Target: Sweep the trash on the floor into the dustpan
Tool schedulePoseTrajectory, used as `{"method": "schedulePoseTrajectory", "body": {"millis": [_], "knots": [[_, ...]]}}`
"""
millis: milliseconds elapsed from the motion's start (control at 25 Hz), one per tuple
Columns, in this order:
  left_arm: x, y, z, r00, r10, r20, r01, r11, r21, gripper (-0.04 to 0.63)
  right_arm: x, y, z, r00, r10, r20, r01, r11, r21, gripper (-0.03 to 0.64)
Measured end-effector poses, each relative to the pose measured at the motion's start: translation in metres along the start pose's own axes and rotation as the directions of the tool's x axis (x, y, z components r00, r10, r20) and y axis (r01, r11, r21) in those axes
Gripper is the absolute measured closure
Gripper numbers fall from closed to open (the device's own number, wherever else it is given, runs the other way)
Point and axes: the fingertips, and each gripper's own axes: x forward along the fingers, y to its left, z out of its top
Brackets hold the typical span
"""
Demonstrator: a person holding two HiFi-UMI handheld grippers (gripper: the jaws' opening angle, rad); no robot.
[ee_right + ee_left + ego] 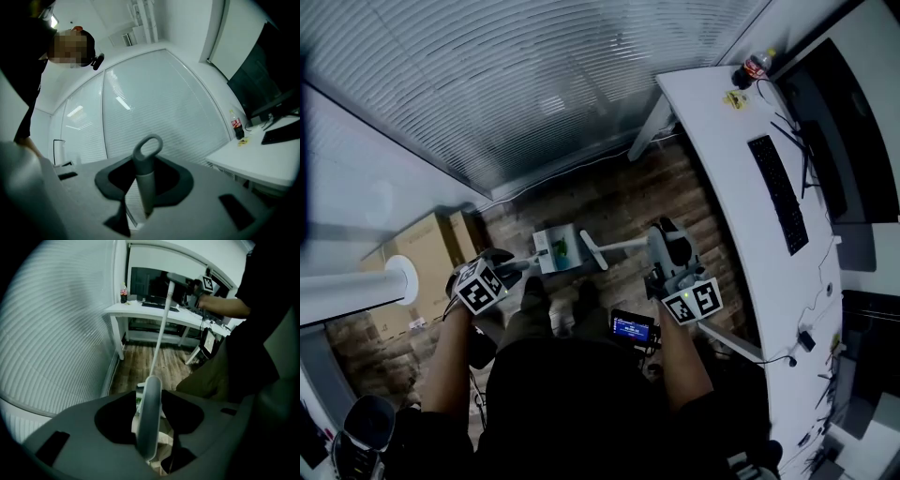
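A white dustpan (558, 249) stands on the wooden floor in front of my feet, with a bit of green trash (560, 248) inside it. Its upright grey handle (149, 418) stands between the jaws of my left gripper (508, 272), with dark gaps on both sides; the pads do not seem to press on it. My right gripper (664, 239) is shut on the grey loop-ended broom handle (145, 173) and points level. The broom's white pole (623, 246) slants down to its head (592, 251) beside the dustpan. In the left gripper view, the pole (161, 329) rises to the right gripper (187, 287).
A white desk (750, 244) runs along the right, carrying a keyboard (778, 192), a monitor and a cola bottle (757, 64). Cardboard boxes (431, 248) and a white column (356, 286) stand at the left. A blinds-covered window wall closes the far side. A small lit screen (633, 328) hangs at my waist.
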Motion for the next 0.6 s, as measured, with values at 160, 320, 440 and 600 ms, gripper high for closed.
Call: {"method": "schedulePoseTrajectory", "body": {"millis": [160, 320, 440, 600], "knots": [[-0.038, 0.012, 0.030, 0.988, 0.058, 0.143, -0.054, 0.998, -0.031, 0.440, -0.004, -0.003, -0.003, 0.999, -0.010, -0.051, 0.009, 1.000, -0.015, 0.522], [-0.098, 0.022, 0.078, 0.876, 0.162, 0.454, -0.091, 0.981, -0.174, 0.491, -0.010, -0.001, 0.001, 0.997, 0.006, -0.077, -0.010, 0.999, -0.051, 0.525], [-0.144, 0.021, 0.110, 0.690, 0.254, 0.678, -0.084, 0.958, -0.274, 0.499, -0.014, 0.002, 0.006, 0.996, 0.013, -0.087, -0.018, 0.998, -0.062, 0.526], [-0.199, 0.021, 0.128, 0.387, 0.414, 0.824, -0.037, 0.900, -0.435, 0.571, -0.020, 0.008, 0.018, 0.995, 0.022, -0.094, -0.031, 0.995, -0.091, 0.526]]}}
